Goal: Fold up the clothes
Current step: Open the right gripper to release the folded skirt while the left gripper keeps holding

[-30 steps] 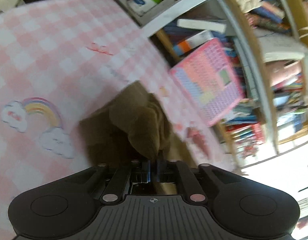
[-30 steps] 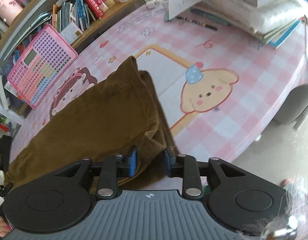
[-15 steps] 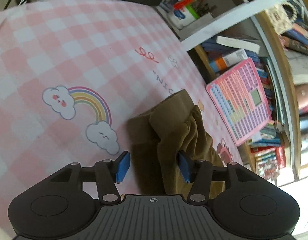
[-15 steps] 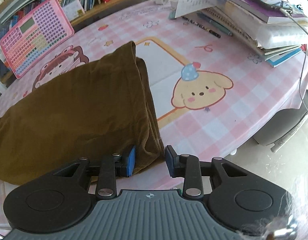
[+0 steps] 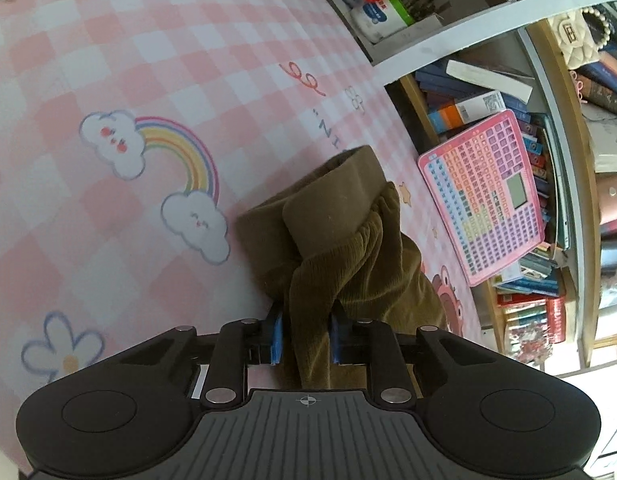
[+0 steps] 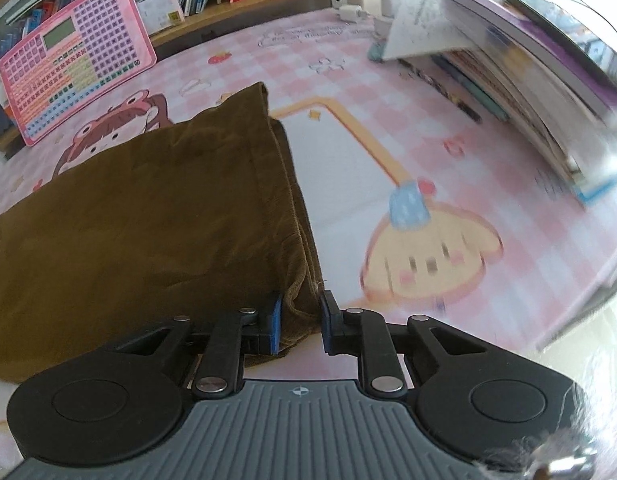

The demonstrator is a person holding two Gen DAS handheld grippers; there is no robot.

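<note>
The brown trousers [image 6: 140, 216] lie folded on the pink checked surface [image 5: 108, 60]. A bunched ridge of them [image 5: 308, 304] sits between the part-open left tongs [image 5: 305, 334], and their near corner sits between the part-open right tongs [image 6: 300, 322]. A pink toy keyboard [image 6: 74, 60] leans beyond the trousers, books [image 6: 528, 60] to the right.

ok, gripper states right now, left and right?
Left gripper: part open, jaws astride a bunched fold of the brown garment.
Right gripper: open, jaws either side of the garment's corner.
</note>
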